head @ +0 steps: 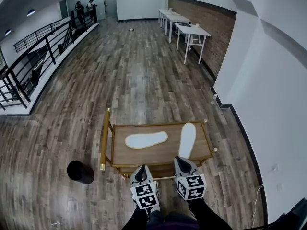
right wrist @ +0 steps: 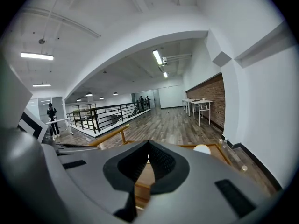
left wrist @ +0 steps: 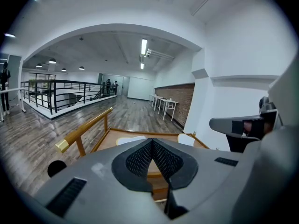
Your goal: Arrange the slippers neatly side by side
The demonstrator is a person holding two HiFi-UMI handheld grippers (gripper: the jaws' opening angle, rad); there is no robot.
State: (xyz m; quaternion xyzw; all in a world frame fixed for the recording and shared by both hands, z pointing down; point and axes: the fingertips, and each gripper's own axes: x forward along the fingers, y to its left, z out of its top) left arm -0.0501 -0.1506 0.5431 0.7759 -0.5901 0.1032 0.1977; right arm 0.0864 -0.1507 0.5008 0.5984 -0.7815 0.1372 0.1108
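Observation:
Two flat white slippers lie on a low wooden cart point(head: 120, 155). The left slipper point(head: 146, 139) lies crosswise and the right slipper point(head: 187, 139) points away from me, so they form an angle. My left gripper point(head: 141, 169) and right gripper point(head: 181, 161) hover side by side at the cart's near edge, short of both slippers. Both are shut with nothing between the pads. In the left gripper view, the left gripper point(left wrist: 153, 141) shows closed pads, with the slippers point(left wrist: 133, 140) just beyond. The right gripper point(right wrist: 148, 143) also has its pads meeting, and one slipper point(right wrist: 202, 149) peeks past it.
The cart has a gold-capped handrail point(head: 104, 140) on its left side. A black round object point(head: 80, 172) stands on the wood floor to the left. A white wall point(head: 268, 104) runs close on the right. White tables point(head: 192, 32) and a black railing point(head: 38, 56) stand farther off.

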